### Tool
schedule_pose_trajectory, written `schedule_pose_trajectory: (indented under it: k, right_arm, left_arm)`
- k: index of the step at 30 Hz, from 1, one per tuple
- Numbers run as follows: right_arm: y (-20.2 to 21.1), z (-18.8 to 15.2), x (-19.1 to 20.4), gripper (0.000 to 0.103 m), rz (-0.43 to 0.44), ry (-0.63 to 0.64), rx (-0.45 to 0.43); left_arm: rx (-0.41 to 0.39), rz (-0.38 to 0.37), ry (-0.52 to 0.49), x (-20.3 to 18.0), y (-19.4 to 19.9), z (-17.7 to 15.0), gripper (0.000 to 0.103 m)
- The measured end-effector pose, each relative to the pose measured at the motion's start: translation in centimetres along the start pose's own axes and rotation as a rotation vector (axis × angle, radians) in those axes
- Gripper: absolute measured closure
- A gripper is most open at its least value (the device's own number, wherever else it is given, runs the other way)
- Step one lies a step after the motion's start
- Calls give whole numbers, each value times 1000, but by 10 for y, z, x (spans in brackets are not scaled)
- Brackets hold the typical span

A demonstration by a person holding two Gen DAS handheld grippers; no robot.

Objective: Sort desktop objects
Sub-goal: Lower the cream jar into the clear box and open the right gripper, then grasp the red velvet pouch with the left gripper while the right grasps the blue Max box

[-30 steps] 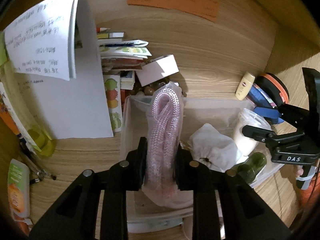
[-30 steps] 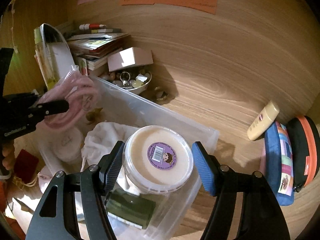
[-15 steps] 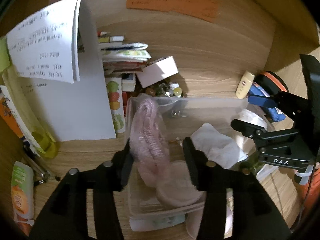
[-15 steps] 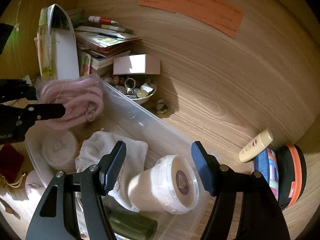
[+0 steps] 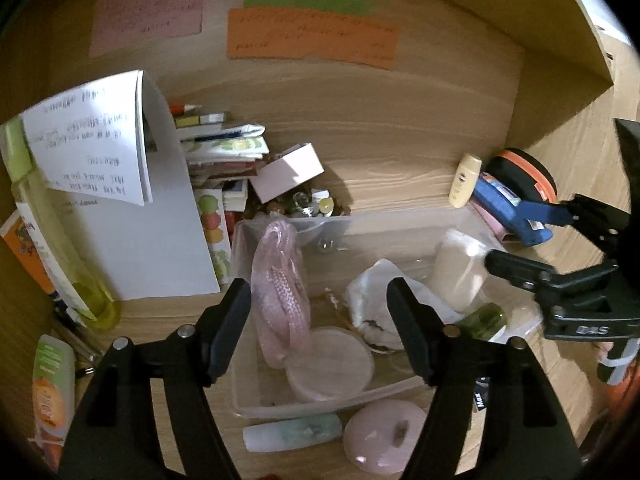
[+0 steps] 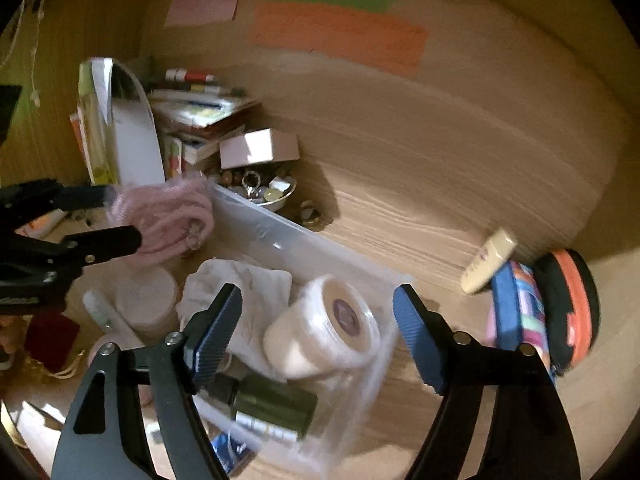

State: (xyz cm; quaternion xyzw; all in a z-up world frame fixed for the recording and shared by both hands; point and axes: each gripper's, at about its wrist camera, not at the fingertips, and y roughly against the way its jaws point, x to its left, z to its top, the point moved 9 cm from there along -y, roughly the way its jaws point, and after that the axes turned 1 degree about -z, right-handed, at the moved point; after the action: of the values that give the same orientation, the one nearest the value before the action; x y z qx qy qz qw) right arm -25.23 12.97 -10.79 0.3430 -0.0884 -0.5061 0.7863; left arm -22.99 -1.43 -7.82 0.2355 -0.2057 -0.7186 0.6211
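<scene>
A clear plastic bin [image 5: 400, 216] [image 6: 280, 232] stands on the wooden desk. A pink rope bundle [image 5: 280, 280] [image 6: 168, 216] leans inside its left end. My left gripper [image 5: 318, 292] [image 6: 120, 216] hovers above with its jaws opening; the rope is between them, near the left finger, and no pad presses on it. A white tub [image 6: 324, 328] [image 5: 456, 272] lies on its side at the bin's right end. My right gripper [image 6: 318, 296] [image 5: 502, 232] is above it, jaws opening, pads off the tub.
The bin also holds a white cloth bag [image 5: 380, 296], a round pale lid [image 5: 328, 364] and a green bottle [image 6: 276, 404]. Behind it are a book stack [image 5: 224, 148], a pink box [image 5: 288, 172] and a trinket bowl [image 6: 260, 192]. At right lie a cream bottle [image 6: 486, 266], a blue pouch [image 6: 516, 308] and an orange case [image 6: 568, 300].
The left jaws spread and let go of the pink rope, which now leans in the bin. The right jaws released the white tub, which tipped onto its side. Both grippers drew back and up.
</scene>
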Motion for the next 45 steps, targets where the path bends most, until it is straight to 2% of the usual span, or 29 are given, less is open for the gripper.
schedule_pose_trajectory:
  k: [3, 7, 14, 20, 30, 39, 45]
  right_arm:
    - [22, -2, -8, 13, -13, -39, -38]
    - [50, -6, -8, 11, -12, -64, -88]
    - [81, -29, 0, 10, -9, -77, -135]
    - [84, -64, 6, 9, -2, -123, -93]
    - [69, -115, 35, 9, 16, -107, 2]
    - [46, -138, 35, 9, 43, -162, 98]
    - [28, -142, 31, 9, 49, -213, 141]
  left_arm:
    - [-24, 13, -24, -7, 10, 4, 25]
    - [-66, 46, -58, -15, 29, 7, 12]
    - [-103, 66, -49, -10, 65, 1, 9]
    - [-96, 122, -13, 11, 85, -19, 9]
    - [-2, 201, 66, 50, 95, -85, 8]
    - [186, 131, 87, 46, 64, -147, 8]
    - [259, 120, 67, 42, 49, -164, 8]
